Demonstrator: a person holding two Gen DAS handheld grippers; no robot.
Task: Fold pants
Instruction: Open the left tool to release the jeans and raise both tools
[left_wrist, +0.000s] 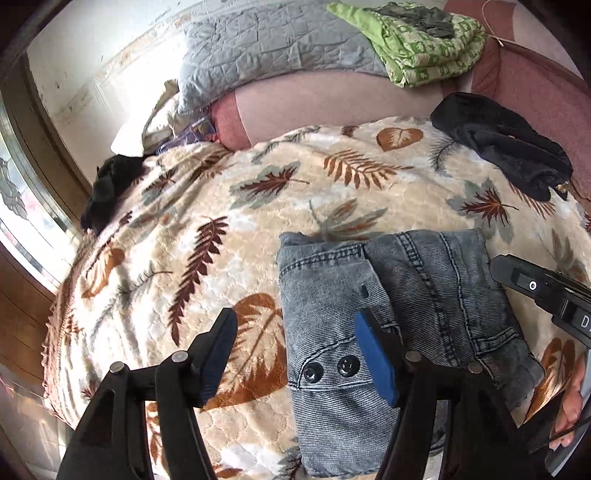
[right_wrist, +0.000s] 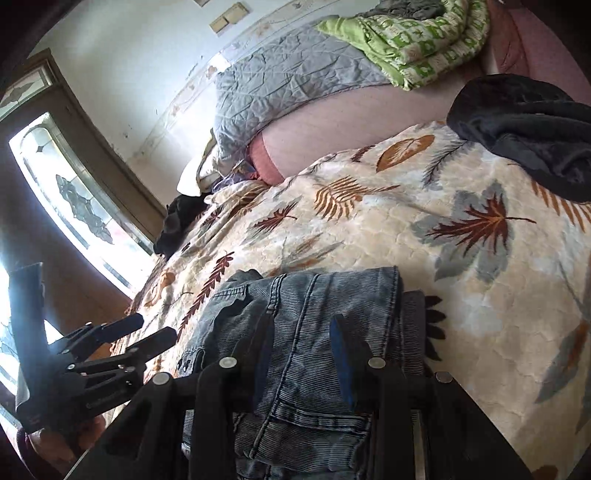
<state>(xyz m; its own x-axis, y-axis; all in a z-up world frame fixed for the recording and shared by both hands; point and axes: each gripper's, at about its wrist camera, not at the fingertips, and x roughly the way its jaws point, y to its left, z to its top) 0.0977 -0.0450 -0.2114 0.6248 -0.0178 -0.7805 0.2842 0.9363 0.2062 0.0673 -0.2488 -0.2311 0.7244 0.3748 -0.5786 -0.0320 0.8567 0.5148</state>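
Your left tool (left_wrist: 295, 354) hangs with its jaws parted wide and nothing between them: one blue pad (left_wrist: 376, 360) sits over the waistband of the folded grey denim pants (left_wrist: 369, 314), the other over the leaf-print blanket (left_wrist: 258, 206) at 9 o'clock of them. From the right wrist view that same tool (right_wrist: 147, 334) shows at 9 o'clock of the pants (right_wrist: 306, 350), clear of the cloth. Your right tool (right_wrist: 303, 354) points down at the pants with its jaws partly apart; whether the pads press on the denim cannot be told. The pants lie folded into a compact rectangle on the bed, two dark snap buttons (left_wrist: 330, 368) facing up. A black garment (left_wrist: 506, 147) rests at 1 o'clock of them, well apart; a green patterned quilt (left_wrist: 417, 44) and a grey quilted pillow (left_wrist: 266, 48) lie beyond at 12 o'clock.
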